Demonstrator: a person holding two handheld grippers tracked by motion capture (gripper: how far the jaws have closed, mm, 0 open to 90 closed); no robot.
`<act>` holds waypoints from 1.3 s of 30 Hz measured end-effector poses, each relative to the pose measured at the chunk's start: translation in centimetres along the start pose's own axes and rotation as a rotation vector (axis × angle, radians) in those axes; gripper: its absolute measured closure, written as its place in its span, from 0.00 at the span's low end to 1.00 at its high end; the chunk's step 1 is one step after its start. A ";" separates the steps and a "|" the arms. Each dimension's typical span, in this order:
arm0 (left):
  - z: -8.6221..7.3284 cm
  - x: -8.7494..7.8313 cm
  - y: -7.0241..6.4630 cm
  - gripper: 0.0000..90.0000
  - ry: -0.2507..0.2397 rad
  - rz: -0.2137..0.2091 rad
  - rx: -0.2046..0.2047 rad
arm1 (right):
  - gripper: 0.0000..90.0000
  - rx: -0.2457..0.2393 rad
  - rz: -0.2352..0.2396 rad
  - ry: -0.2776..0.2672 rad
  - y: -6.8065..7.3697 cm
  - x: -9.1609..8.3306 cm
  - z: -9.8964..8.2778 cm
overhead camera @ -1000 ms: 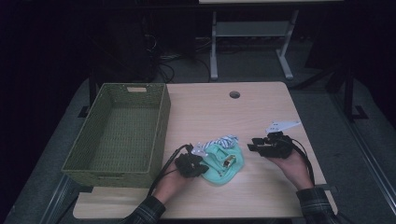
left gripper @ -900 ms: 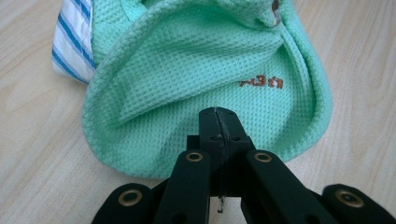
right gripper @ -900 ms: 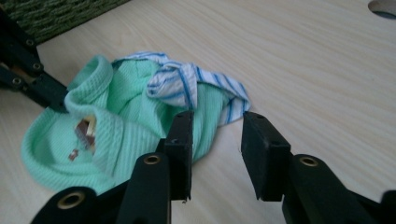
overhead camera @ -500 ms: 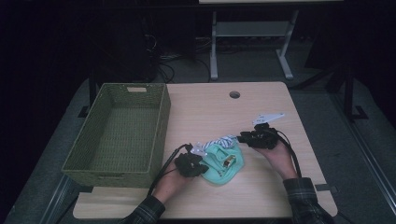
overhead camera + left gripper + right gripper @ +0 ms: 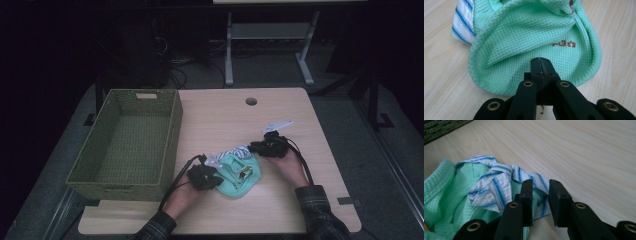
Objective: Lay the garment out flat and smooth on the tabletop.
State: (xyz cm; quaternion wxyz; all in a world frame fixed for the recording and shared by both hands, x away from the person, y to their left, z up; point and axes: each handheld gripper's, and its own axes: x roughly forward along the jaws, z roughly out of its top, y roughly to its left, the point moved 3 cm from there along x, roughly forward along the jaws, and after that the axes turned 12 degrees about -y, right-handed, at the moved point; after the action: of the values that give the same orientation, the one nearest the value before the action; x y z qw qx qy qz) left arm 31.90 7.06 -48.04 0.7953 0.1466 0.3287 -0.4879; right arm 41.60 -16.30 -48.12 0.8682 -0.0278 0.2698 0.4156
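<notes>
The left gripper (image 5: 541, 65) has its jaws pressed together on a fold at the near edge of the green garment (image 5: 529, 37). Small brown embroidered writing sits just beyond the tips, too small to read. The right gripper (image 5: 540, 192) has been closing; its jaws stand a little apart, with the striped collar (image 5: 496, 187) edge between them, not yet clamped. The garment lies crumpled on the table (image 5: 225, 120), right of the basket (image 5: 127, 142), its length running roughly from one gripper to the other.
</notes>
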 end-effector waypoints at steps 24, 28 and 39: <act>0.1 0.0 -0.1 0.99 0.002 0.009 0.005 | 1.00 -0.047 -0.022 0.010 0.3 -0.9 0.2; 0.0 0.0 -0.1 0.99 0.003 0.009 0.006 | 1.00 -0.044 -0.043 -0.001 0.0 -1.6 0.4; 0.0 0.0 -0.1 0.99 0.002 0.011 0.006 | 1.00 -0.019 -0.147 -0.033 -2.3 -4.0 0.3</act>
State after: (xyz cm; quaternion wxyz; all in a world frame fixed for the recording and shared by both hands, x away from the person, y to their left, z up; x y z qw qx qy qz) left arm 31.80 6.97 -48.01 0.7971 0.1513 0.3274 -0.4843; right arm 41.39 -20.51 -46.33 0.9003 -0.0489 0.2490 0.3537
